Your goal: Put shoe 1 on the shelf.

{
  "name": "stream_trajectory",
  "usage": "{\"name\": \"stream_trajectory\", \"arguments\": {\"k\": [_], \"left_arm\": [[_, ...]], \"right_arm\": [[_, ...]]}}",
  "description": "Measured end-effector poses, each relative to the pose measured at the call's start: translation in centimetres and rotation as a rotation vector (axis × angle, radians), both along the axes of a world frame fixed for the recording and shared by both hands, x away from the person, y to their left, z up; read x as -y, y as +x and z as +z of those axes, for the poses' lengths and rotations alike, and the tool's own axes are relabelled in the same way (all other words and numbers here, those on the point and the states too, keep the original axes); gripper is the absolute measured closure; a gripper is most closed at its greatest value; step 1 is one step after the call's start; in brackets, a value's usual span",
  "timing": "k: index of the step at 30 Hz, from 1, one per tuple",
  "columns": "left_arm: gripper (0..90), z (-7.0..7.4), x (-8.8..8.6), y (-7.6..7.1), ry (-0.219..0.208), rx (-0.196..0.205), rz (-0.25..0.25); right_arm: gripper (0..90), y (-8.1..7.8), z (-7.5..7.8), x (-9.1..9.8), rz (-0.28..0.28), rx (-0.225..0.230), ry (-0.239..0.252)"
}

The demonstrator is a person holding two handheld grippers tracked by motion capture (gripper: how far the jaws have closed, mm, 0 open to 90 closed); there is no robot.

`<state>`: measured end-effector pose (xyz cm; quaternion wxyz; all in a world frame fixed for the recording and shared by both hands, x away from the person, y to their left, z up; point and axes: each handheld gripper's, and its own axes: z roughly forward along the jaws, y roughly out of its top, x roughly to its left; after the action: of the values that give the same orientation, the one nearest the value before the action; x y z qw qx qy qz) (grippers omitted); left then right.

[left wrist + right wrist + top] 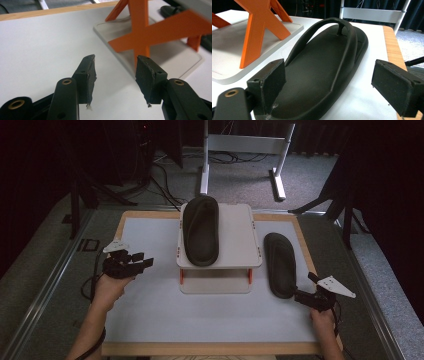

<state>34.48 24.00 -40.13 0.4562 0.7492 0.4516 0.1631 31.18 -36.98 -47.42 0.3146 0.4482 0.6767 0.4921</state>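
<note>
A white two-level stand (240,240) on orange legs (140,32) sits mid-table, and a black flip-flop (200,231) lies on its top shelf. A second black flip-flop (280,264) lies flat on the white board to the stand's right. My left gripper (145,262) hovers left of the stand. In the left gripper view this gripper (116,60) is open with bare table between its jaws, aimed at the stand's base plate (175,55). My right gripper (305,286) is at the second flip-flop's heel. Its jaws (329,75) stand wide open on either side of that flip-flop (322,70), apart from it.
The white work board (150,310) has a wooden rim and rests on a grey carpeted surface. A white metal frame (245,145) stands on the floor beyond the table, with cables beside it. Dark stand legs (345,215) rise at the far right and far left.
</note>
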Motion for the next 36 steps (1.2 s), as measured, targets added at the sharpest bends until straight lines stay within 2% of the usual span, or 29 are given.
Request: {"name": "stream_trajectory", "arguments": {"k": [2, 4, 5, 7, 10, 13, 16, 17, 19, 20, 25, 26, 28, 29, 32, 34, 36], "left_arm": [[50.1, -0.8, -0.2, -0.5, 0.008, 0.036, 0.014], [48.2, -1.6, -0.5, -0.8, -0.008, 0.051, 0.027], [48.2, -2.1, -0.7, -1.1, -0.003, 0.063, 0.037], [47.1, -2.7, -0.9, -1.3, -0.009, 0.060, 0.044], [45.3, -3.6, -1.3, -1.8, -0.039, 0.080, 0.065], [37.3, -4.5, -1.7, -2.1, -0.062, 0.077, 0.076], [27.8, -5.2, -1.8, -2.2, -0.062, 0.070, 0.089], [27.8, -5.9, -2.0, -2.3, -0.049, 0.076, 0.115], [20.7, -6.3, -2.0, -2.4, -0.019, 0.094, 0.148], [18.5, -6.5, -2.1, -2.5, -0.023, 0.098, 0.153], [14.8, -7.2, -2.5, -3.2, -0.039, 0.123, 0.201], [14.4, -7.4, -2.5, -3.4, -0.026, 0.133, 0.221], [13.0, -7.5, -2.7, -3.5, -0.030, 0.140, 0.229], [13.0, -7.6, -2.9, -4.0, -0.038, 0.181, 0.268], [10.4, -7.8, -3.4, -4.7, -0.079, 0.241, 0.298], [10.5, -8.1, -3.5, -5.0, -0.096, 0.253, 0.287], [10.5, -8.4, -3.2, -5.3, -0.062, 0.260, 0.302]], "right_arm": [[11.3, 0.0, 0.0, -0.1, -0.012, -0.002, -0.007], [11.3, 0.1, -0.1, -0.1, -0.006, -0.002, -0.007], [11.3, 0.1, -0.1, -0.1, -0.008, -0.003, -0.009], [11.3, 0.1, -0.1, -0.1, -0.008, -0.001, -0.007], [11.3, 0.1, 0.0, -0.1, -0.004, 0.004, 0.001], [11.3, 0.1, -0.1, -0.1, -0.003, -0.002, -0.003], [11.3, 0.1, -0.1, -0.2, 0.001, -0.006, -0.009], [11.3, 0.1, -0.1, -0.3, -0.001, -0.005, -0.015], [11.3, 0.2, -0.1, -0.3, 0.001, -0.009, -0.015], [11.3, 0.2, -0.1, -0.3, 0.002, -0.009, -0.013], [11.3, 0.3, -0.2, -0.4, 0.021, -0.020, -0.025], [11.3, 0.3, -0.2, -0.4, 0.021, -0.023, -0.025], [11.3, 0.3, -0.2, -0.4, 0.025, -0.024, -0.024], [11.3, 0.3, -0.2, -0.4, 0.026, -0.024, -0.023], [11.3, 0.3, -0.2, -0.2, 0.025, -0.026, -0.008], [11.3, 0.3, -0.2, -0.1, 0.023, -0.026, 0.000], [11.3, 0.3, -0.2, -0.1, 0.022, -0.028, 0.007]]}}
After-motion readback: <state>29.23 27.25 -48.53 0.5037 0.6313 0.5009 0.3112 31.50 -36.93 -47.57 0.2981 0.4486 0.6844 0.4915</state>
